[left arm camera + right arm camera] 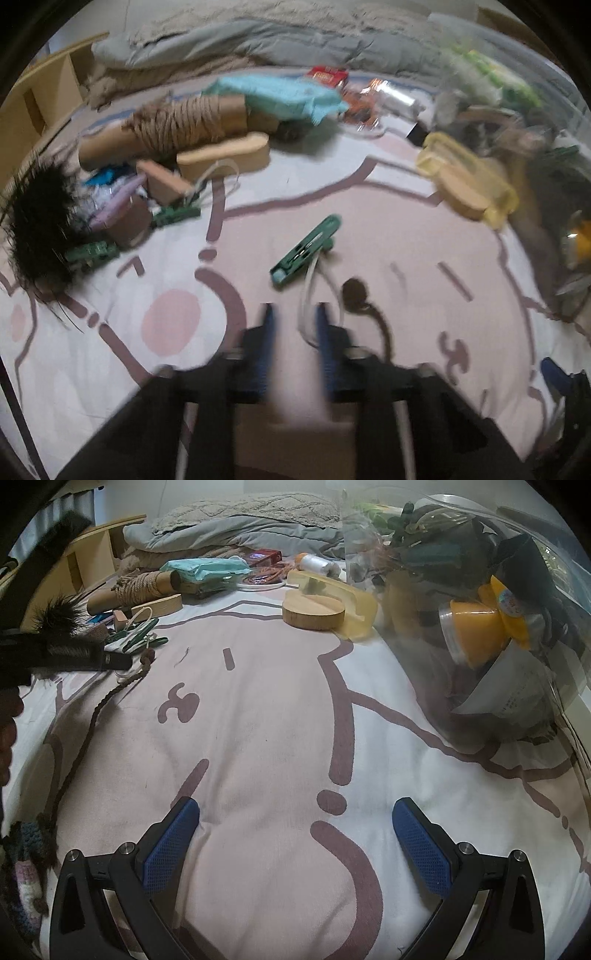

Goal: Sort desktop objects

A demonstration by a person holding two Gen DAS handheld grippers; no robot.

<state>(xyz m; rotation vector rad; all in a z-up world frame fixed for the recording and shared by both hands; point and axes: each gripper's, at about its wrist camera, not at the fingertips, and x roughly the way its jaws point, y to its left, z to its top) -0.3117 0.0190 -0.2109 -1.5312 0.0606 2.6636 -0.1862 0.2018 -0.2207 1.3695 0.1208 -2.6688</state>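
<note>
In the left wrist view my left gripper [295, 321] hangs blurred over a pink and white bedsheet [388, 236], its blue pads drawn close with only a narrow gap. A white cord loop [307, 295] runs from a green clothes peg [306, 251] down beside the right pad; I cannot tell if it is pinched. A dark brown cord end [354, 291] lies just right of the fingers. My right gripper [295, 812] stands wide open low over the sheet with nothing between its pads. The left gripper [122, 661] also shows at the left of the right wrist view, near more green pegs [136, 637].
A black feather duster [37, 229], a twine-wrapped cardboard tube [173, 125], wooden blocks [221, 155] and a teal packet [280, 96] crowd the left and back. A yellow box with a wooden piece [469, 181] and a clear bag of items [480, 635] are on the right.
</note>
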